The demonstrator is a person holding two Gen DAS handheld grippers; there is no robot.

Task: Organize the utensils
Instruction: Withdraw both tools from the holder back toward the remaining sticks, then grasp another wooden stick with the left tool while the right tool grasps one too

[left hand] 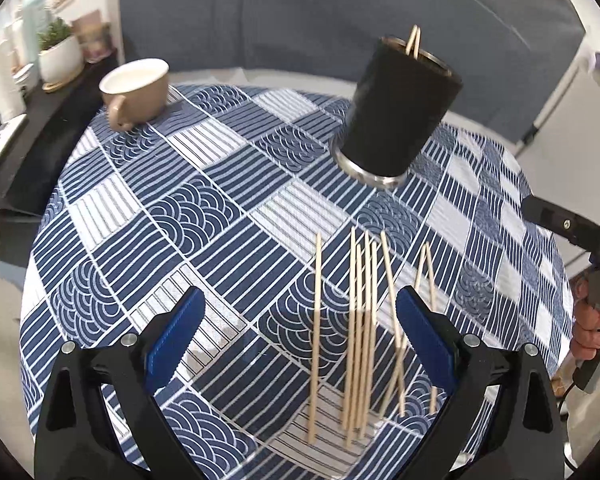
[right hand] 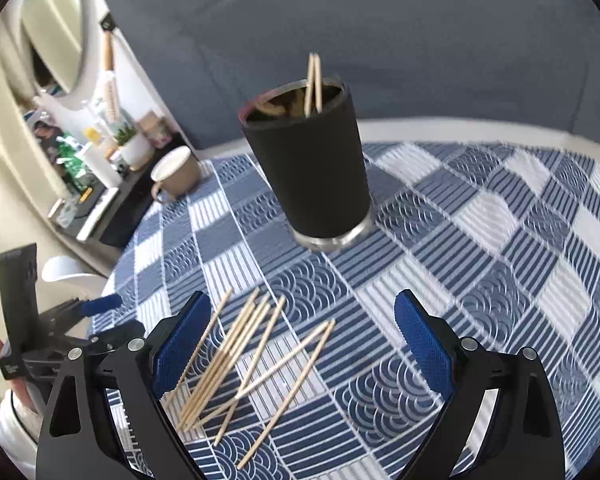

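Several wooden chopsticks [left hand: 360,332] lie loose on the blue-and-white patterned tablecloth [left hand: 188,208]; they also show in the right wrist view [right hand: 244,360]. A black cup [left hand: 400,112] with a metal base stands beyond them and holds two chopsticks [left hand: 414,42]; it also shows in the right wrist view [right hand: 312,168]. My left gripper [left hand: 300,328] is open and empty just above the loose chopsticks. My right gripper [right hand: 304,332] is open and empty, with the chopsticks by its left finger. The left gripper [right hand: 100,312] shows at the left edge of the right wrist view.
A tan mug [left hand: 136,90] stands at the table's far left, also in the right wrist view [right hand: 176,176]. A dark shelf [left hand: 32,116] with a potted plant [left hand: 58,52] and bottles runs along the left. A blue-grey sofa back [left hand: 300,12] lies behind the table.
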